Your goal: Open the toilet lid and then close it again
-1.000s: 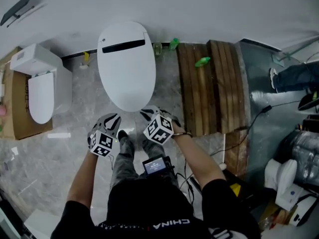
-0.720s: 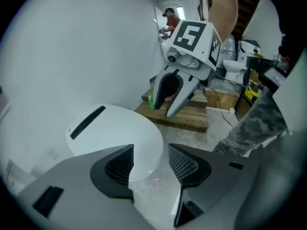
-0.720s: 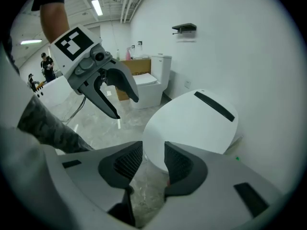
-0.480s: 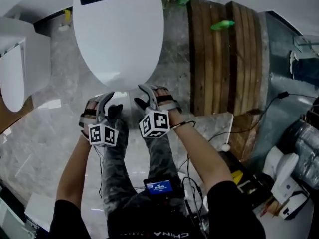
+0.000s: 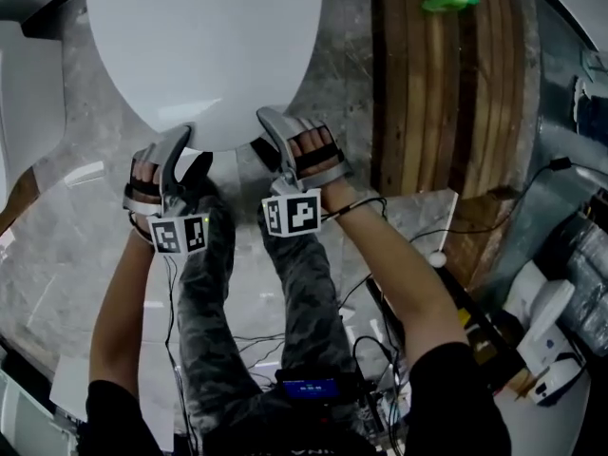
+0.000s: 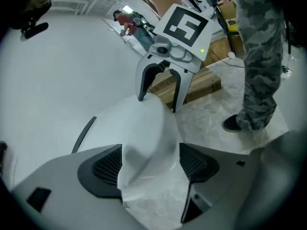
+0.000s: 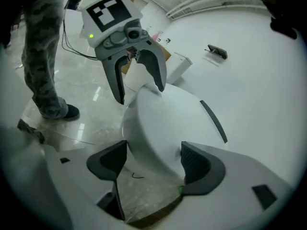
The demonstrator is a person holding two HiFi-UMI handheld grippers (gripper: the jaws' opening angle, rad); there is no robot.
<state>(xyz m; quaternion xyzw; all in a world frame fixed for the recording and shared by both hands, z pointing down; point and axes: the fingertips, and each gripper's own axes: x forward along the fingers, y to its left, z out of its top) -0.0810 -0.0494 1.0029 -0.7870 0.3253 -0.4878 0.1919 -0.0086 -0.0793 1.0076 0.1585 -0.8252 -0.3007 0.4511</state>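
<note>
The white toilet lid lies down flat, filling the top of the head view. Both grippers are at its rounded front rim. My left gripper is at the rim's left, and its jaws are opening with the lid's edge between the pads. My right gripper is at the rim's right, also opening, with the lid's edge between its pads and a gap showing on one side. Each gripper view shows the other gripper straddling the same rim. Nothing is gripped.
A stack of wooden planks with a green object on it lies right of the toilet. A second white toilet stands at the left. Cables run over the marble floor. The person's camouflage legs are just behind the grippers.
Both grippers have come down to the lid's front rim and their jaws have spread from shut to wide. The view has dropped closer, so the lid looms larger.
</note>
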